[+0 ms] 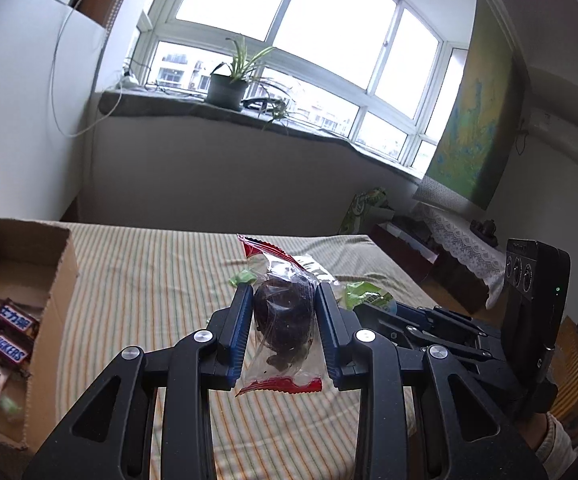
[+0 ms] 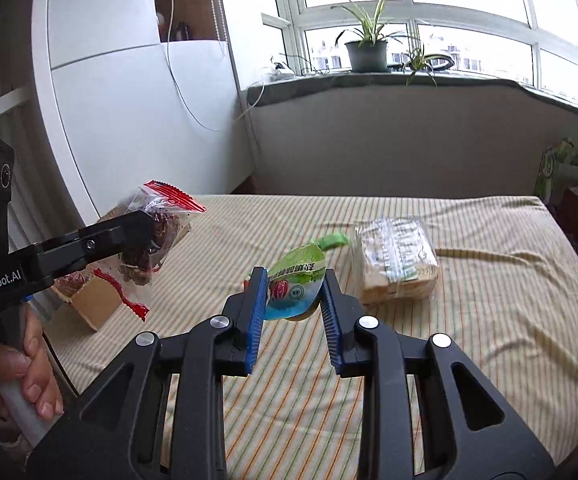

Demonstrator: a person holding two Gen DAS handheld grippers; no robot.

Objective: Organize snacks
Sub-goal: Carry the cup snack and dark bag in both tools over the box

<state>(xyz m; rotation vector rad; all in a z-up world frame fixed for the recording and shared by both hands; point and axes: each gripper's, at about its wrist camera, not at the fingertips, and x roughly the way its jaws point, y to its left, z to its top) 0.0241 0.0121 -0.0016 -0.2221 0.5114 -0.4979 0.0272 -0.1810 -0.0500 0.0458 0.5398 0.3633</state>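
Note:
My left gripper (image 1: 282,289) is shut on a clear packet with red ends (image 1: 285,320) that holds a dark brown snack, lifted above the striped bed. My right gripper (image 2: 295,272) is shut on a green and blue packet (image 2: 295,286), also held in the air. The right wrist view shows the left gripper (image 2: 145,222) with its clear packet (image 2: 161,232) over an open cardboard box (image 2: 97,304). In the left wrist view the box (image 1: 63,280) holds Snickers bars (image 1: 11,350) and other small sweets. The right gripper (image 1: 381,306) with its green packet (image 1: 363,294) is close on the right.
A clear-wrapped pack of crackers (image 2: 397,264) and a small green packet (image 2: 333,239) lie on the striped bed (image 2: 489,320). A low wall with a windowsill and a potted plant (image 2: 367,54) stands beyond the bed. A hand (image 2: 29,376) grips the left gripper's handle.

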